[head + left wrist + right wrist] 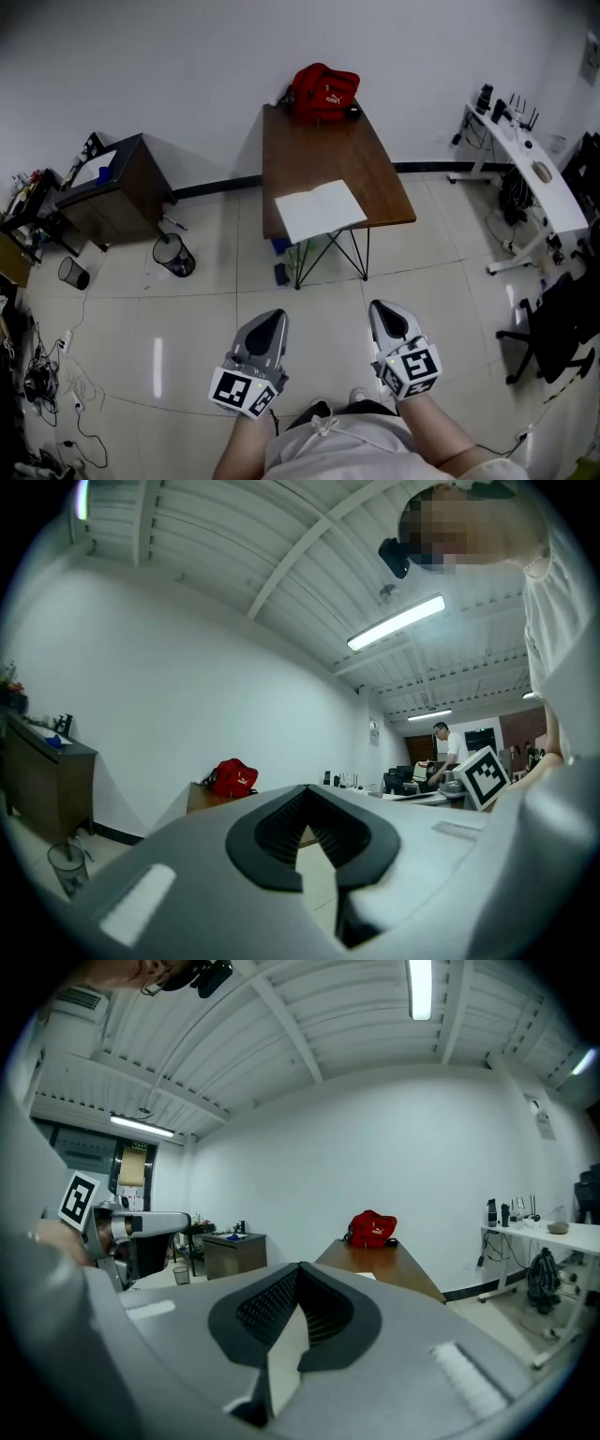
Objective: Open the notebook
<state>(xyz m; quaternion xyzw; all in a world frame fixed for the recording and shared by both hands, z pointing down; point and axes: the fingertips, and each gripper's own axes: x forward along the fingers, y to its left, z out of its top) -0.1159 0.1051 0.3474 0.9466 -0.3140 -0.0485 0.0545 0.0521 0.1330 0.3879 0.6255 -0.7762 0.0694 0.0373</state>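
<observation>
The notebook (pixel 320 211) lies open, white pages up, at the near end of a brown table (pixel 319 141). A red bag (pixel 323 91) sits at the table's far end, and is seen too in the left gripper view as the red bag (pixel 231 778) and in the right gripper view as the red bag (pixel 372 1229). My left gripper (pixel 272 317) and right gripper (pixel 382 307) hang side by side over the floor, close to my body and well short of the table. Both are shut with nothing between the jaws, as the left gripper (pixel 307 791) and right gripper (pixel 300 1269) show in their own views.
A dark cabinet (pixel 112 187) stands at the left with two wire bins (pixel 174 255) (pixel 73 273) beside it. A white desk (pixel 539 178) and a black office chair (pixel 558 323) are at the right. Cables lie on the floor at far left. A person (pixel 448 752) stands in the background.
</observation>
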